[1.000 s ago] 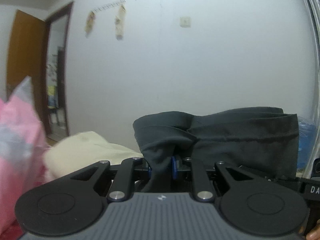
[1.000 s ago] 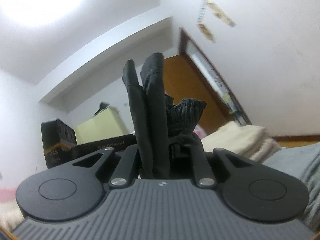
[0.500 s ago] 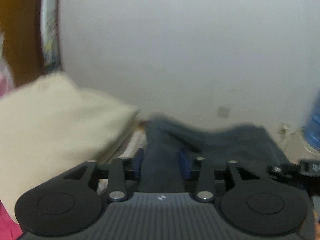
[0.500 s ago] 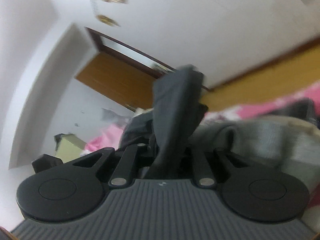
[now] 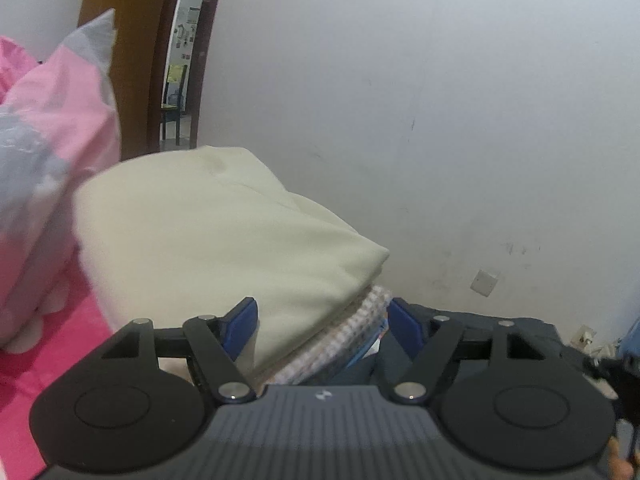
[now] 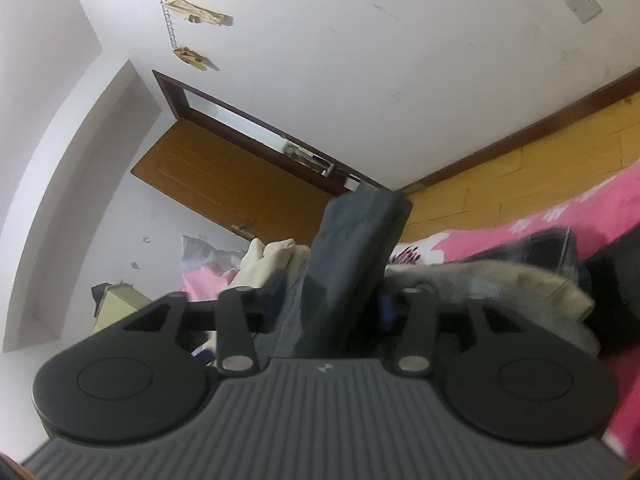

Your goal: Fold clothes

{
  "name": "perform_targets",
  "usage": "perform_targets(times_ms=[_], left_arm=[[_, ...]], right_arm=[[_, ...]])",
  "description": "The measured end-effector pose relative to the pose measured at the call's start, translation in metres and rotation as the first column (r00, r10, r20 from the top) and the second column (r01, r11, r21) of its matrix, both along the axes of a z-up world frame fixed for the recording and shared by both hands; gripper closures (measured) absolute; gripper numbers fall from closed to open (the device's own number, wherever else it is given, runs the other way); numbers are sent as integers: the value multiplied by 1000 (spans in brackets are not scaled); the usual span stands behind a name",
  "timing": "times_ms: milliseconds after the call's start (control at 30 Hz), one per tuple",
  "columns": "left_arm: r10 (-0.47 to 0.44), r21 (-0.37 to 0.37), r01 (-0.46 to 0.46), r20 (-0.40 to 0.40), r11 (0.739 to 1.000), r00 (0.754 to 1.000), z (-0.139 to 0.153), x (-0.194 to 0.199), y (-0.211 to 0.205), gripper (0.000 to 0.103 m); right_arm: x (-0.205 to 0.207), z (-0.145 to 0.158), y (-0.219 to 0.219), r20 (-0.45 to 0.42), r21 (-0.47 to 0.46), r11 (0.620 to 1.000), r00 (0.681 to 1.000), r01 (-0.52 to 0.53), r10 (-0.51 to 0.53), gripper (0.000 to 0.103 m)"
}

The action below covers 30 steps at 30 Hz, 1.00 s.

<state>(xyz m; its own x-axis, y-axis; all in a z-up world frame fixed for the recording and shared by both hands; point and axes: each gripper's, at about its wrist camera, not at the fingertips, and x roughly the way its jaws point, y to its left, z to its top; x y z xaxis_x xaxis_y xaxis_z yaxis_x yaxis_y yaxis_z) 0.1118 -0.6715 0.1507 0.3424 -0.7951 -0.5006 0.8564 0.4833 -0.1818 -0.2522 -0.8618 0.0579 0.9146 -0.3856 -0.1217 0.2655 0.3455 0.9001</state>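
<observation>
The left gripper (image 5: 322, 316) is opening, and its blue fingers (image 5: 240, 322) stand wide with nothing pinched. The dark cloth (image 5: 480, 330) lies low just past its right finger, beside the cream pile (image 5: 224, 240) on the pink bed (image 5: 48, 364). The right gripper (image 6: 330, 306) is opening too. A fold of the dark cloth (image 6: 356, 256) stands up between its fingers, but they do not seem to squeeze it. To do this well, let the cloth drop flat, pull both grippers straight back, and do not drag the fold.
</observation>
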Motion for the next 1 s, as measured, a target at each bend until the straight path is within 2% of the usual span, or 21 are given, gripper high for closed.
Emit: perform_targets(times_ms=[67, 133, 167, 200, 300, 367, 433, 500, 567, 633, 700, 767, 833, 933, 1000], left_arm=[[0, -7, 0, 2, 1000, 1000, 9, -10, 29, 30], [8, -9, -7, 23, 1000, 1000, 17, -26, 62, 29], [12, -7, -12, 40, 1000, 999, 22, -37, 81, 27], [19, -2, -19, 52, 1000, 998, 25, -45, 101, 24], [65, 9, -66, 89, 998, 994, 29, -75, 176, 21], [124, 11, -127, 120, 992, 985, 30, -100, 227, 19], [204, 30, -212, 168, 977, 964, 26, -127, 271, 11], [232, 42, -245, 208, 969, 950, 20, -154, 309, 6], [243, 25, -253, 210, 967, 947, 14, -179, 339, 3], [256, -3, -260, 175, 966, 951, 8, -203, 360, 0], [254, -18, -253, 107, 967, 961, 2, -220, 377, 0], [252, -31, -250, 48, 968, 967, -3, -238, 393, 0], [275, -15, -274, 73, 962, 959, -9, -255, 401, 0], [296, 11, -300, 128, 954, 947, -15, -279, 412, 0], [296, 18, -300, 132, 954, 946, -16, -290, 420, 0]], right_arm=[[-11, 0, -6, 14, 49, 999, 1000, 17, -18, 36], [-29, -4, -11, 42, 136, 990, 999, 26, -32, 31], [-39, -4, -9, 18, 157, 986, 998, 63, -66, 19], [-50, -3, -5, -11, 166, 981, 995, 97, -96, 18], [-86, 1, 24, -116, 109, 981, 982, 163, -150, 17], [-104, 12, 62, -165, 19, 993, 980, 114, -110, 17], [-116, 26, 114, -245, -91, 995, 968, 31, -53, 17], [-120, 42, 170, -344, -217, 974, 939, -65, -14, 16], [-122, 50, 223, -432, -326, 938, 901, -118, -37, 12], [-120, 56, 273, -501, -426, 891, 861, -158, -87, 7], [-117, 62, 321, -556, -508, 838, 819, -200, -142, 2], [-110, 63, 353, -582, -541, 813, 793, -214, -178, 1], [-108, 63, 377, -606, -541, 810, 773, -227, -188, 1], [-97, 59, 412, -654, -533, 810, 726, -244, -211, 1], [-93, 59, 430, -681, -546, 795, 693, -265, -237, 1]])
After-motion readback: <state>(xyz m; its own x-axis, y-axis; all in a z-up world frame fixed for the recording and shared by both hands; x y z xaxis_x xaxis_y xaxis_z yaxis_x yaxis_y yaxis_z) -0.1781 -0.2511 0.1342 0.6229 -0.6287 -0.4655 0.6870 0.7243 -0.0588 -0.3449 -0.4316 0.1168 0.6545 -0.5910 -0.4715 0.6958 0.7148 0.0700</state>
